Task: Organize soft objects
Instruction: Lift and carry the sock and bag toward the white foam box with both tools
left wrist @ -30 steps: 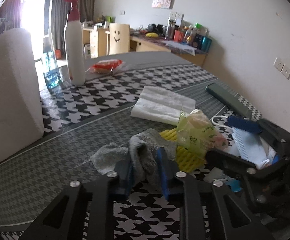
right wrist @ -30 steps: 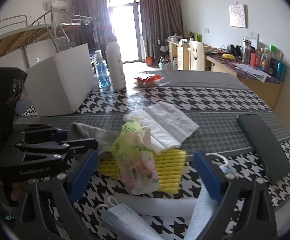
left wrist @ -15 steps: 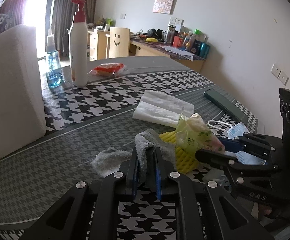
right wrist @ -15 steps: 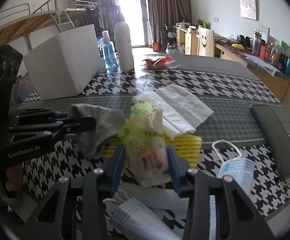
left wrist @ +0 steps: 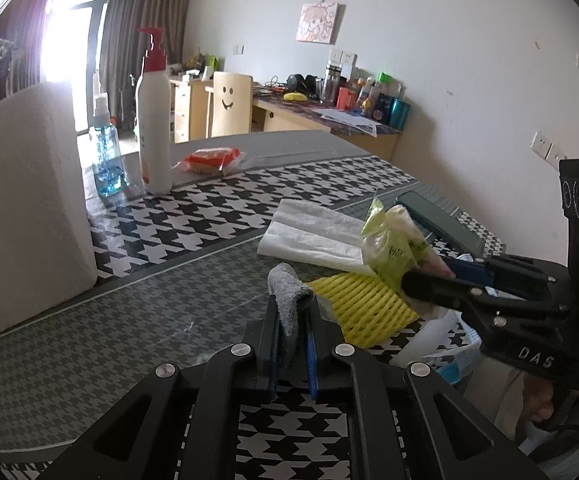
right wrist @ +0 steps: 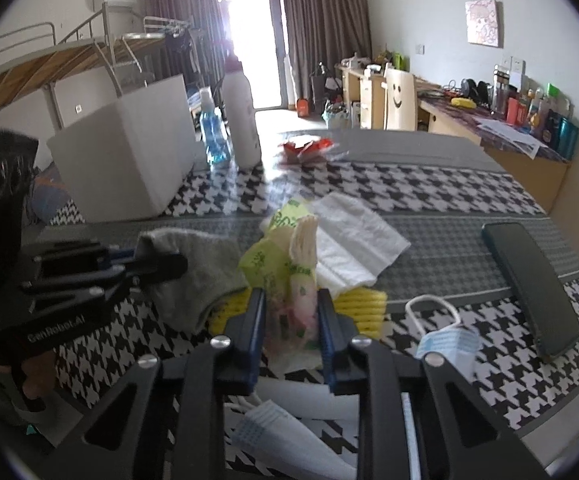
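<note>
**Grey sock and green bag both gripped over the yellow mat**

Grey sock (left wrist: 287, 304): pinched between the closed jaws of the left gripper (left wrist: 292, 344), a fold standing above the pads, just left of the yellow mat (left wrist: 363, 304). Green plastic bag (right wrist: 289, 280): clamped by the right gripper (right wrist: 289, 336), whose jaws have just been closing with the bag between them; the bag sits over the mat's near edge. White folded tissue (left wrist: 309, 232) lies just behind the mat. Blue face mask (right wrist: 447, 340) lies right of the mat, with a dark phone (right wrist: 529, 280) further right. White box (right wrist: 129, 160) stands well behind and left of the mat, on the houndstooth table (right wrist: 409, 184).
</note>
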